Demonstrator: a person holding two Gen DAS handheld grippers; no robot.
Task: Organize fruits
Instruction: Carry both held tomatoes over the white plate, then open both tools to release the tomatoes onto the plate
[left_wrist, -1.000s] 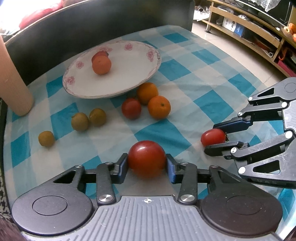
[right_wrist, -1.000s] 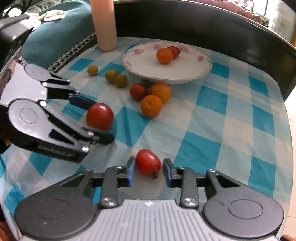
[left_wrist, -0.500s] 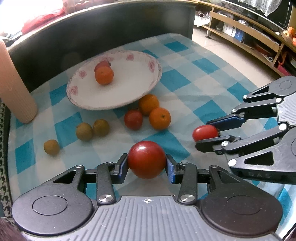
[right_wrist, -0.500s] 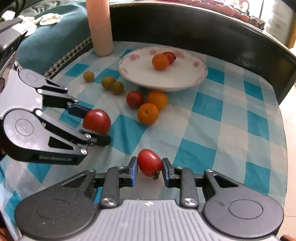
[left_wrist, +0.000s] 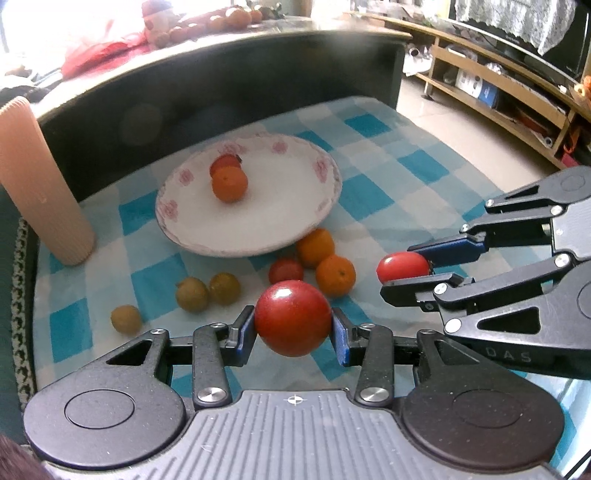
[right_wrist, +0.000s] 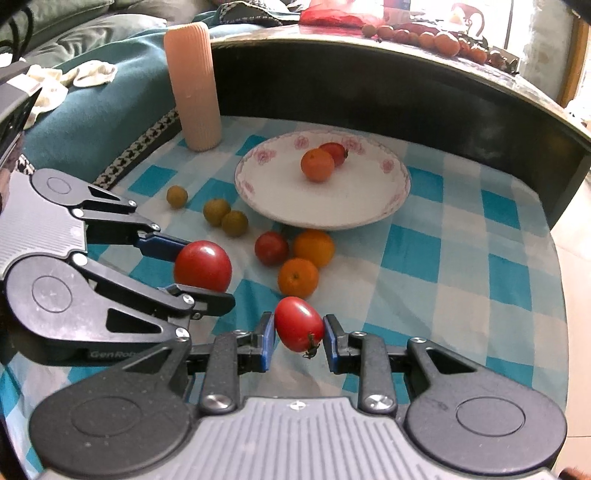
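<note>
My left gripper (left_wrist: 293, 328) is shut on a large round tomato (left_wrist: 293, 317), held above the checked cloth; it also shows in the right wrist view (right_wrist: 202, 266). My right gripper (right_wrist: 298, 332) is shut on a small oval tomato (right_wrist: 299, 325), seen from the left wrist view too (left_wrist: 402, 266). A white flowered plate (left_wrist: 288, 225) holds an orange (left_wrist: 229, 183) and a tomato (left_wrist: 224, 162). In front of the plate lie two oranges (left_wrist: 335, 275), a small tomato (left_wrist: 285, 270) and three small green-brown fruits (left_wrist: 192, 294).
A tall pink ribbed cylinder (left_wrist: 37, 181) stands left of the plate. A dark raised edge (left_wrist: 221, 88) runs behind the table. The blue-checked cloth (right_wrist: 461, 258) extends to the right of the plate. Wooden shelves (left_wrist: 498, 74) stand beyond the table.
Both grippers have risen with their tomatoes and moved toward the plate. The right gripper closed on the small tomato and lifted it off the cloth.
</note>
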